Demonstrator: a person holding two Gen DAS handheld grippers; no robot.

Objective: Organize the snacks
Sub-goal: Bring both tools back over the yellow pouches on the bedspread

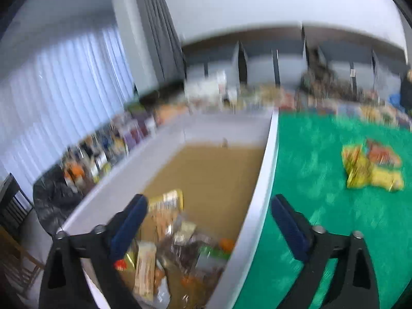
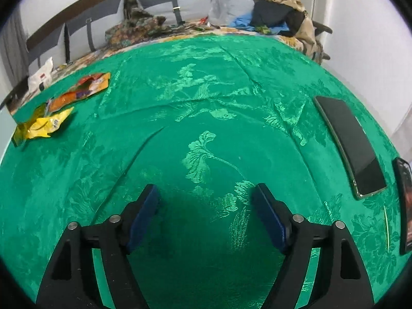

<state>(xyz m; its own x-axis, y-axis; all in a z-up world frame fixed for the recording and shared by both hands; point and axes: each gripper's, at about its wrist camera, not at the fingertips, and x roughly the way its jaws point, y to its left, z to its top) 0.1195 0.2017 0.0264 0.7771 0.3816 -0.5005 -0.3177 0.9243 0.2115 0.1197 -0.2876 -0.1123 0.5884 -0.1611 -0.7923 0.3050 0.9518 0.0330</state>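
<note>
While blurred, crinkly snack packets [image 1: 370, 166] | glossy floral green cloth [image 2: 206, 103]

Dark phone [image 2: 351, 146] on green tablecloth [image 2: 206, 103]

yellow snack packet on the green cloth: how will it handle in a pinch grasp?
The yellow snack packet looks crinkled and lies flat, so probably floppy and light; it may sag from the jaws. Its shiny film suggests it could slip. It touches the orange packet, so a push may drag both across the green cloth. The right gripper is open and empty.
</note>
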